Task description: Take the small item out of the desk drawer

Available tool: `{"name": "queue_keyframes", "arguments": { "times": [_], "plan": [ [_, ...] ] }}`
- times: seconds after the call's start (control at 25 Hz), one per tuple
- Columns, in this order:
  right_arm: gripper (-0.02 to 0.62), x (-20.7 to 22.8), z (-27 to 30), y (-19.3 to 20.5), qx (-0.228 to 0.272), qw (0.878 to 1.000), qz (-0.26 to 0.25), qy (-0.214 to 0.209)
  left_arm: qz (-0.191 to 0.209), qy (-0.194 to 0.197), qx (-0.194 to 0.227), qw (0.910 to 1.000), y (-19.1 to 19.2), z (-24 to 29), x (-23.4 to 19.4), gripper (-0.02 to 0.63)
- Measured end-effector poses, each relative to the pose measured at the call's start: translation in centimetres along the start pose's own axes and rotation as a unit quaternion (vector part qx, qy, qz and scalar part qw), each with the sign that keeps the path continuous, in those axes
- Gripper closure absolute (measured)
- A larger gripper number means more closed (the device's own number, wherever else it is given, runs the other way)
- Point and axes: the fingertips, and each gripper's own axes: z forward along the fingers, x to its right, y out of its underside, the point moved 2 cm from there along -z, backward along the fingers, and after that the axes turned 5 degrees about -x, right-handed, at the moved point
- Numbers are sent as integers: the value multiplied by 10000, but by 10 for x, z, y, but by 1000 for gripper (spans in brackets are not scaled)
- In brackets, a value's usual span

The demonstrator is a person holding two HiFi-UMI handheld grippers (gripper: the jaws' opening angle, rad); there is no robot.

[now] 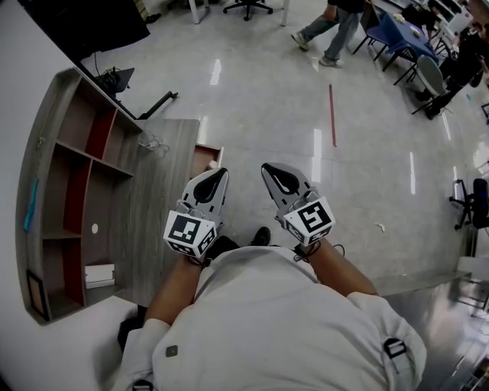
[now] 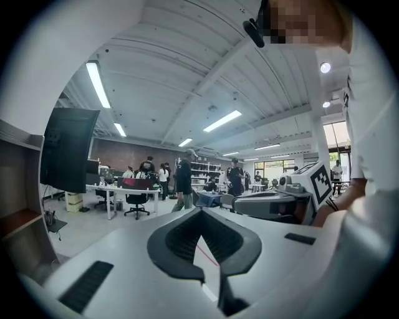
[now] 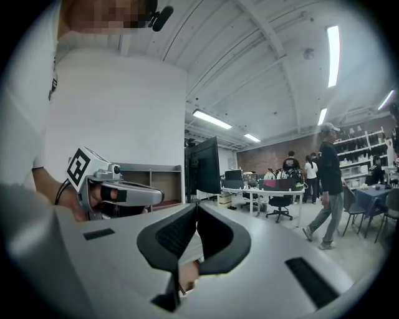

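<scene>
No lettering can be read anywhere. Only square code patterns are shown, on the left gripper's cube (image 1: 189, 231) and the right gripper's cube (image 1: 309, 220).

The shelf (image 1: 69, 191) stands along the desk's (image 1: 157, 206) left side; a monitor (image 1: 84, 23) sits beyond its far end; the drawer (image 1: 206, 156) juts, apparently open, from the far right corner; the left gripper (image 1: 218, 174) hangs just behind it, the right gripper (image 1: 271, 169) beside that, over the floor.
</scene>
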Motion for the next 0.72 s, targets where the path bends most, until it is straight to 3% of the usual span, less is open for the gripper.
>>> {"name": "queue_keyframes", "arguments": {
  "times": [0.36, 0.72],
  "plan": [
    [574, 14, 24, 0, -99, 9999, 9, -11, -48, 108, -38, 9999, 1, 22, -19, 594],
    [574, 9, 81, -16, -159, 9998, -69, -56, -103, 160, 41, 9998, -6, 24, -73, 594]
  ]
}}
